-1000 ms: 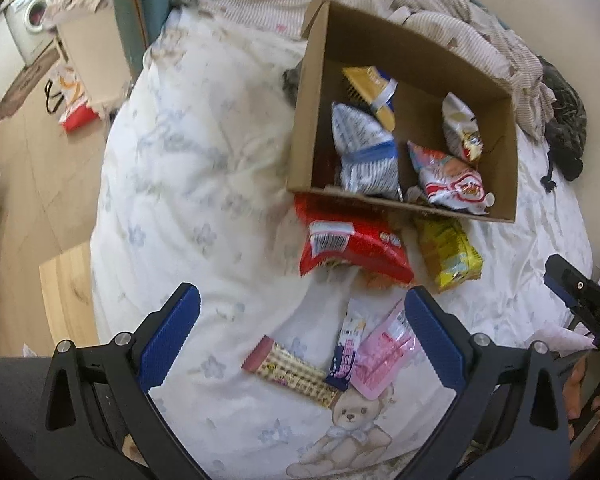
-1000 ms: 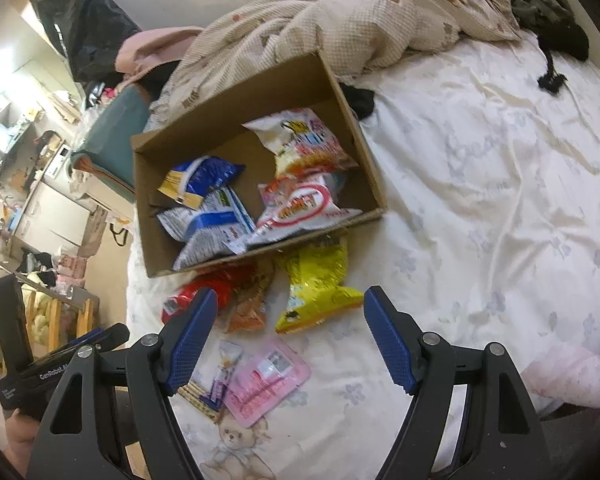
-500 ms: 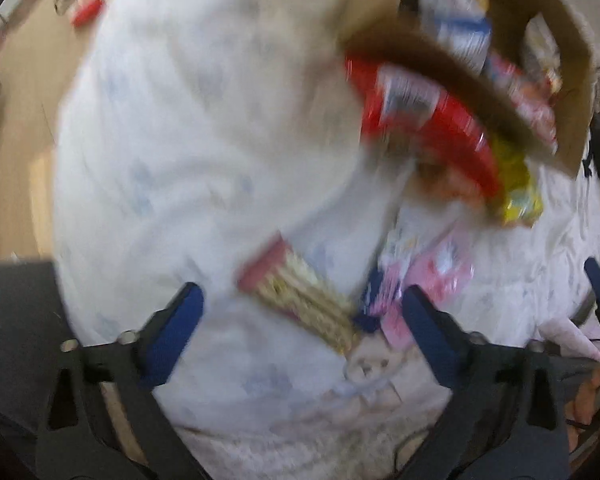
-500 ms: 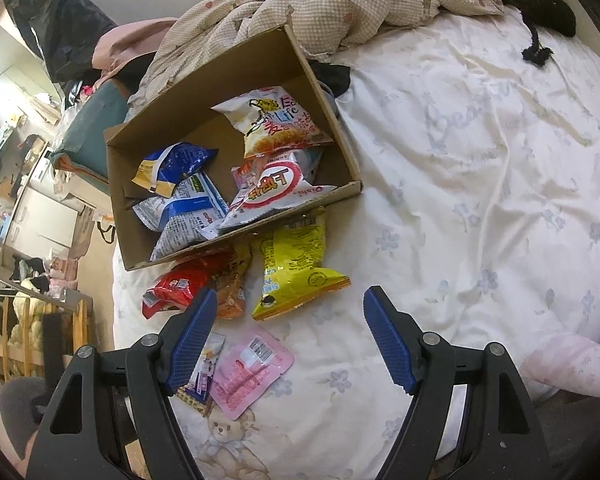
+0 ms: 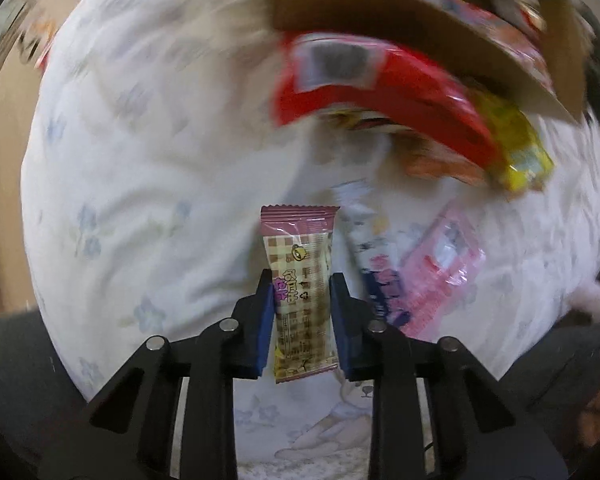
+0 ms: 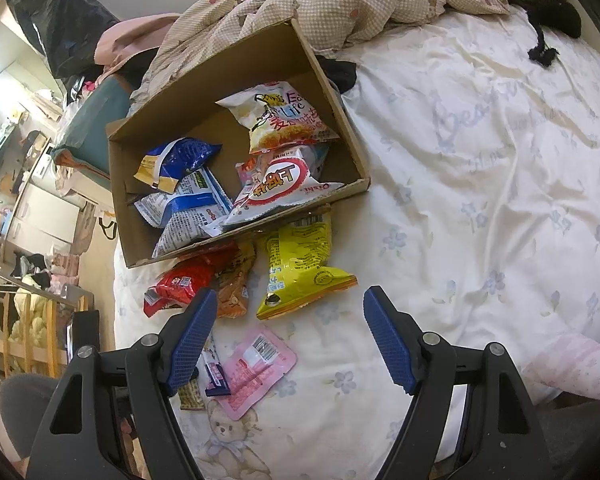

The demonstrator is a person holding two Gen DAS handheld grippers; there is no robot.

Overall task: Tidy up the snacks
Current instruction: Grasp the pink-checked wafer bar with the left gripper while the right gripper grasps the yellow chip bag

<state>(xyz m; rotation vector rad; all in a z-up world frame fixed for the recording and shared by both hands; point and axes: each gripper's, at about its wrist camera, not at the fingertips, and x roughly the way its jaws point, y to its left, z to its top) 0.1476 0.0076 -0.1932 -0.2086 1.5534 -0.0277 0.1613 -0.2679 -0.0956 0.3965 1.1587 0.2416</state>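
Closing on a checkered snack bar (image 5: 302,292), my left gripper (image 5: 302,300) has its blue pads pressed on both long sides of the wrapper; pink characters there are too small to read. Beyond it, blurred, lie a red bag (image 5: 380,92) and the cardboard box (image 5: 400,12).

From my right wrist, my right gripper (image 6: 286,340) stands wide apart, holding nothing, over a pink packet (image 6: 254,368) and a yellow bag (image 6: 300,268). Inside the box (image 6: 236,68), one white bag (image 6: 280,118) reads "Life".
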